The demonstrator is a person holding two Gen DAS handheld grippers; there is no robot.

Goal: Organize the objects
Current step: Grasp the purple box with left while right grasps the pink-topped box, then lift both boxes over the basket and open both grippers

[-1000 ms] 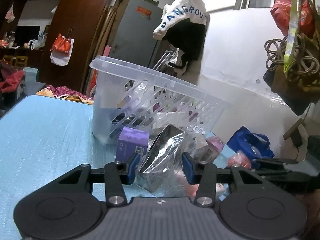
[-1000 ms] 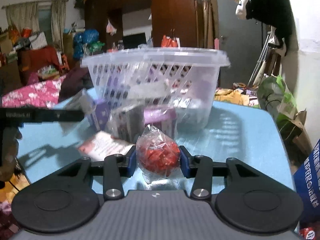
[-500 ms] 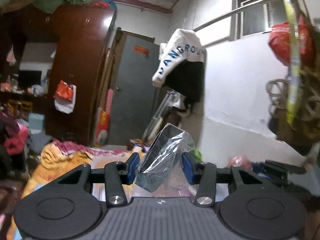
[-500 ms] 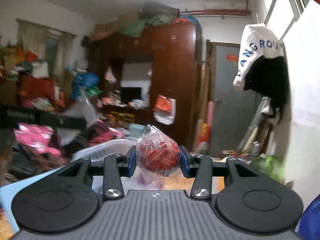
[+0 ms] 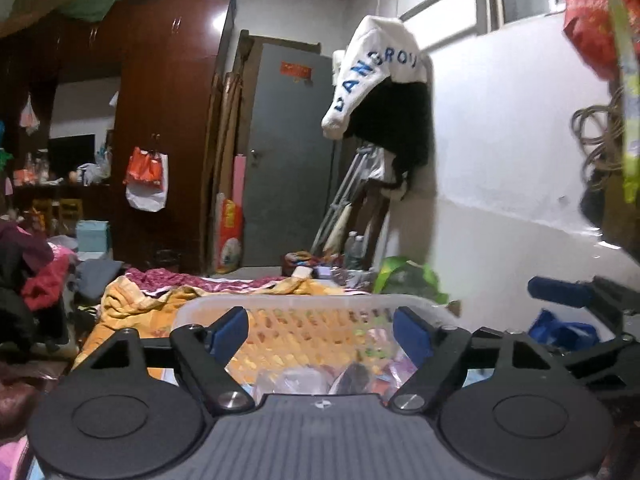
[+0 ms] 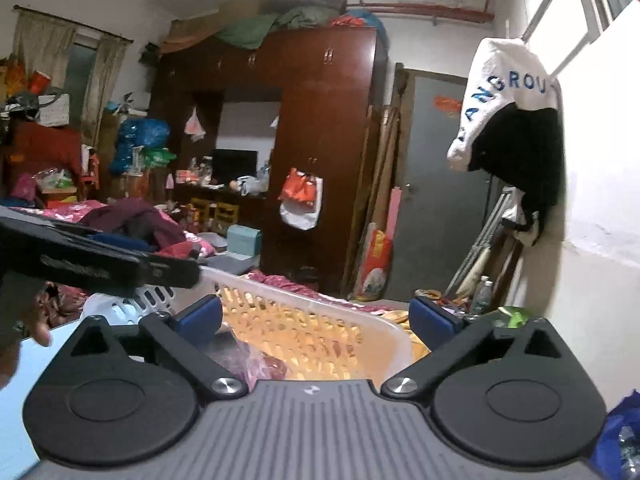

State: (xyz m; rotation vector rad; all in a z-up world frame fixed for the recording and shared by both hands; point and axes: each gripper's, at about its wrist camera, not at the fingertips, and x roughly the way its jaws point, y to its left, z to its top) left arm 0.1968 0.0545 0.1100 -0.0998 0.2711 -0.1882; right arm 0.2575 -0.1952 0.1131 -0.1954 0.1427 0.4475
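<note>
Both loads have left our grippers since the earlier frames. Basket: white, slotted, directly below both grippers. Left gripper: jaws just opened, nothing between them; its clear-wrapped packet appears to lie inside the basket. Right gripper: jaws just opened fully, empty; the red bag lies inside the basket. Step: release. Next, we judge, withdraw both and fetch remaining items.

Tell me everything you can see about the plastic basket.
The basket is translucent whitish plastic with a smooth rolled rim and slotted lattice walls, upright, seen from above just beyond both wrist cameras. Orange bedding glows through its far wall. Blurred wrapped items lie inside, one reddish-purple. Neither gripper touches it.
</note>
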